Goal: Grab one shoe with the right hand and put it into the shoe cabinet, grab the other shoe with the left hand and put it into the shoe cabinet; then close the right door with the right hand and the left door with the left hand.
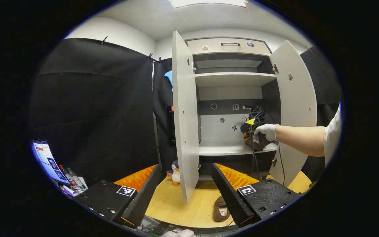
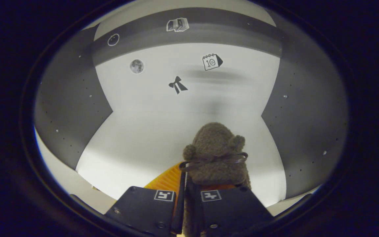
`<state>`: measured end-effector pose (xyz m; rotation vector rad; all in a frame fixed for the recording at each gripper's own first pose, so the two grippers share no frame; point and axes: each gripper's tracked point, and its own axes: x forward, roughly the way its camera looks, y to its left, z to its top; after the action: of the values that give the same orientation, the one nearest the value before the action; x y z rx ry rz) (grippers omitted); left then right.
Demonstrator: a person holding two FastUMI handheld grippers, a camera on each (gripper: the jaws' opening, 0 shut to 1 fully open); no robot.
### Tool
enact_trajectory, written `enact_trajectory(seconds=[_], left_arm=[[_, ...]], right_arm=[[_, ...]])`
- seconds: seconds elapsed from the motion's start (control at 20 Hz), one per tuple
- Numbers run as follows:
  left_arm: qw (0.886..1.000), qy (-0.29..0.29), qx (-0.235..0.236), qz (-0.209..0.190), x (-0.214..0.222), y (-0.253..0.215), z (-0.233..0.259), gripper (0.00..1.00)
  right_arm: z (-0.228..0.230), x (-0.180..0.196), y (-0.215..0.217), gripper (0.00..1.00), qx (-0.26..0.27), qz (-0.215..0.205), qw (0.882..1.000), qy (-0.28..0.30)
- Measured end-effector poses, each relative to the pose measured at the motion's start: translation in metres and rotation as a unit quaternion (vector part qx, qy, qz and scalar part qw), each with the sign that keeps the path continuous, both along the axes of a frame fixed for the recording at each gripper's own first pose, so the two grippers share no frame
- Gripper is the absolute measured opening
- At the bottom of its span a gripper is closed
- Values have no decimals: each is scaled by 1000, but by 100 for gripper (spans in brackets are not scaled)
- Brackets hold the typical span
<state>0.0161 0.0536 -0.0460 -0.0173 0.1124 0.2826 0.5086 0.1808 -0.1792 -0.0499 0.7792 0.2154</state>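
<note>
Right gripper view: right claw (image 2: 185,184) grips fuzzy shoe (image 2: 216,154); left claw (image 1: 186,187) open.

Fuzzy brown shoe (image 2: 216,154) inside the shoe cabinet (image 2: 61,98)
The right gripper (image 2: 185,184) pinches it, fingers nearly together, over the pale shelf (image 2: 137,144).

Counting what's showing rn: 2 shoes, one fuzzy shoe (image 2: 216,154) sitting inside the cabinet (image 1: 232,149) and the other shoe (image 1: 220,209) lying on the floor (image 1: 179,204). 2 cabinet doors hanging open, left door (image 1: 184,115) & right door (image 1: 296,105). 2 grippers, left gripper (image 1: 183,184) and right gripper (image 1: 253,131). 1 penguin toy (image 1: 175,172) standing by the left door. 1 drawer (image 1: 229,46) sitting up top. Couple of pens (image 1: 69,176) lying by 1 screen (image 1: 46,159).
</note>
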Motion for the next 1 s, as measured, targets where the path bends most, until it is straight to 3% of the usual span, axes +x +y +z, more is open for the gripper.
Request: enact_trajectory(seconds=[0.05,0.15,0.3,0.65,0.7,0.8,1.0], left_arm=[[1000,-1,0,-1,0,0,0,96],[1000,-2,0,-4,0,-1,0,96],[1000,-6,1,-6,1,0,1,96],[1000,-13,10,-17,4,-1,3,96],[1000,-15,13,-20,5,-1,4,96],[999,-15,18,-28,7,-3,3,96],[998,-14,26,-52,11,-8,2,96]], right_arm=[[5,-9,1,39,4,2,1000,0],[20,-17,0,65,15,2,1000,-23],[47,-35,-8,81,29,-16,997,-63],[115,-112,-34,85,19,-19,974,-226],[122,-128,-37,86,27,-21,970,-243],[137,-167,-44,100,39,-16,963,-267],[139,-232,-68,100,45,-28,948,-314]])
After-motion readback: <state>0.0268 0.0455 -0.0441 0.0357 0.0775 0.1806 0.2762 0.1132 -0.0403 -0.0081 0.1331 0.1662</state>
